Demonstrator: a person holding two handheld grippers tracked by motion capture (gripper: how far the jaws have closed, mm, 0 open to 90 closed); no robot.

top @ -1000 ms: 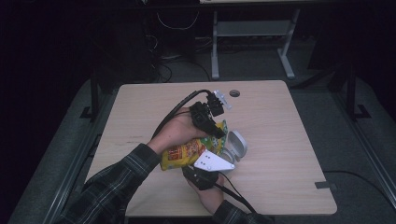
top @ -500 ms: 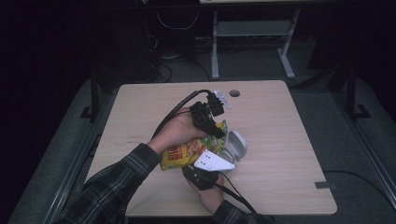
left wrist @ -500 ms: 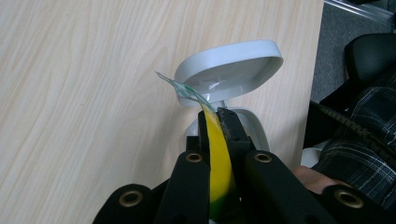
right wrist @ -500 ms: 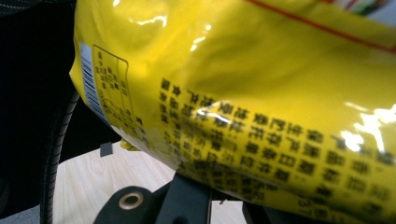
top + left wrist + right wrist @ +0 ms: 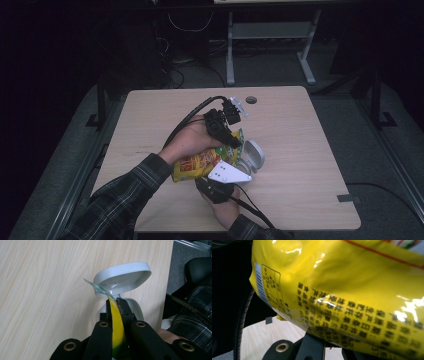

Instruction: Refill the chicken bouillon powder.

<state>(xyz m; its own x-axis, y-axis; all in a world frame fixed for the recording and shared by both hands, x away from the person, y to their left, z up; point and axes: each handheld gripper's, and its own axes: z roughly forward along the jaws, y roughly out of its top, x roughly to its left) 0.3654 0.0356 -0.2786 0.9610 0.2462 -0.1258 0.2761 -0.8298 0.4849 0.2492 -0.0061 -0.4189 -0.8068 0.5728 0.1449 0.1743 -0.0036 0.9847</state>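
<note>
A yellow snack bag [image 5: 197,165] is held over the middle of the wooden table [image 5: 300,150] between both grippers. My left gripper [image 5: 235,142] is shut on the bag's top edge [image 5: 117,325], whose clear torn corner sticks out past the fingertips [image 5: 122,306]. Just beyond it sits a white container [image 5: 252,155] with its hinged lid [image 5: 122,277] standing open. My right gripper [image 5: 220,175], under its grey plate, is at the bag's lower end. In the right gripper view the printed back of the bag [image 5: 342,285] hides the jaws, and its lower edge runs down between their bases.
A round cable hole [image 5: 250,100] lies near the table's far edge. A metal frame [image 5: 270,35] and loose cables lie on the dark floor behind. Bare wood extends to the right of the container. A plaid sleeve [image 5: 197,305] and a black cable show at the right.
</note>
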